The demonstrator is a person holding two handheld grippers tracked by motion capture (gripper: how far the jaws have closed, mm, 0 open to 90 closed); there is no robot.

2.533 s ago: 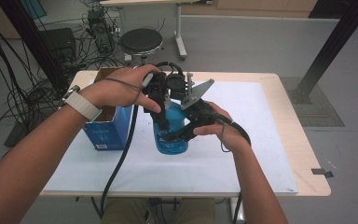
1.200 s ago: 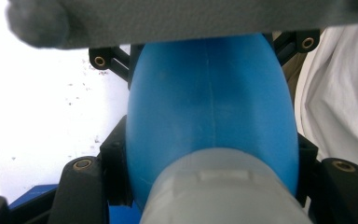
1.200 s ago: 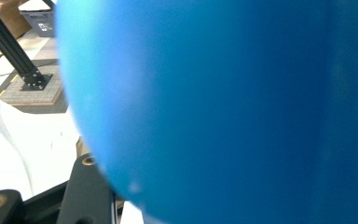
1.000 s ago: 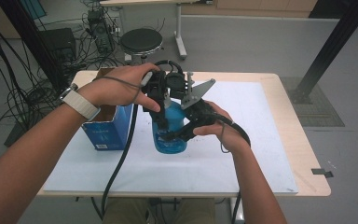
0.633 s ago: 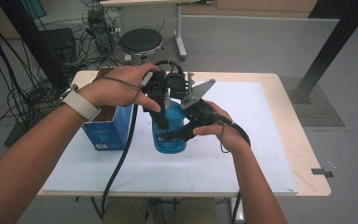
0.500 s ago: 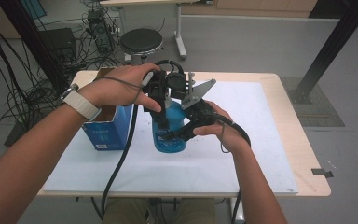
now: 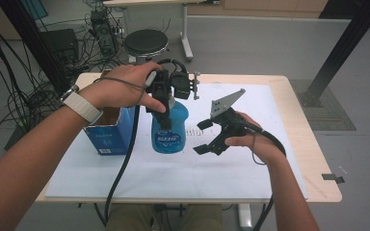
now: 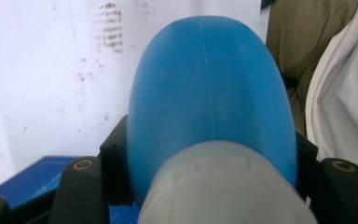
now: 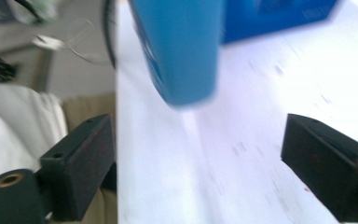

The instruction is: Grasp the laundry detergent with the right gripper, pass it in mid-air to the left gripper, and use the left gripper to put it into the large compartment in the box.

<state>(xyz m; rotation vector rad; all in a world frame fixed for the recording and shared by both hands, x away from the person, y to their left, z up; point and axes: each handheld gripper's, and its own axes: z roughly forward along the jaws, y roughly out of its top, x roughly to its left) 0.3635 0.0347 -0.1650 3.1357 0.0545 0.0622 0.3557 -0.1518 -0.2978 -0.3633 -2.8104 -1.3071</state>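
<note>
A blue plastic bottle [image 7: 169, 134] with a pale cap stands upright on the white sheet [image 7: 250, 166]. My left gripper [image 7: 169, 98] comes down on it from above and is shut on the bottle's upper part. In the left gripper view the bottle [image 8: 209, 88] bulges between the two black jaws of that gripper [image 8: 209, 177]. My right gripper [image 7: 203, 137] hangs to the right of the bottle, apart from it. Its jaws have just been opening and stand wide with nothing between them. In the right gripper view the bottle [image 9: 182, 51] stands beyond the open gripper [image 9: 200, 158].
A blue cardboard box [image 7: 110, 132] stands just left of the bottle, also seen as the box [image 9: 275, 14] in the right gripper view. The wooden table [image 7: 318, 159] borders the sheet. A round stool [image 7: 146, 42] and cables lie behind the table.
My right gripper has let go of the bottle, opened wide and pulled away to the right and slightly down. The left gripper and the bottle have stayed in place.
</note>
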